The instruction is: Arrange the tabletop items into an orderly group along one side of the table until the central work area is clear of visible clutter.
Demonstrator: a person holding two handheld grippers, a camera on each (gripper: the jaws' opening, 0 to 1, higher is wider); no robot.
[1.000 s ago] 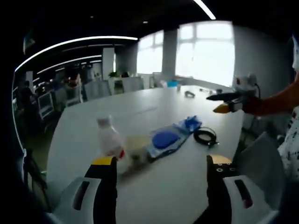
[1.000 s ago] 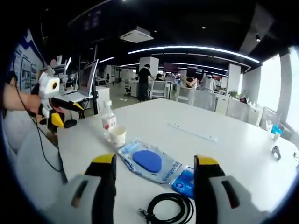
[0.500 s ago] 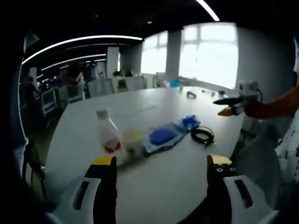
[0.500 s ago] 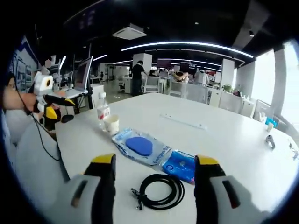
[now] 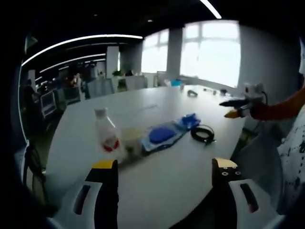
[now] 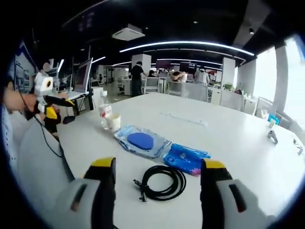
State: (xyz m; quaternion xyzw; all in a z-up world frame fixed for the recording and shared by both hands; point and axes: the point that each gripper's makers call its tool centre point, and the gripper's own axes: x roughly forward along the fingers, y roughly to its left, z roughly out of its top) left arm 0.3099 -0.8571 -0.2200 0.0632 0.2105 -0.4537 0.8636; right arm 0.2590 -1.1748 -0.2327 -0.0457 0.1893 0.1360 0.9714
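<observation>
Both grippers are held off the near edge of a big white tabletop (image 6: 228,143) in an open office, and neither is touching anything. The right gripper (image 6: 156,167) has its jaws spread wide with nothing between them, same for the left gripper (image 5: 163,167), wide apart and empty.

In the right gripper view the stuff sits in a loose diagonal line. Closest is a coiled black cable (image 6: 160,182), lying flat between the yellow-tipped jaws. Just past it is a small blue packet (image 6: 186,158), and right beside that, touching or slightly overlapping, a clear pouch with a blue oval pad (image 6: 140,141) inside. Further back toward the left are a paper cup (image 6: 113,121) and a small plastic bottle (image 6: 103,112) with a red label, standing upright right next to each other.

The left gripper view shows the same row from the other end: bottle (image 5: 106,137) nearest, then cup (image 5: 132,140), pouch (image 5: 161,135), packet (image 5: 189,120), cable (image 5: 202,133).

A small dark object (image 6: 272,137) lies well apart on the far side, too small to identify. People stand among desks in the background.
</observation>
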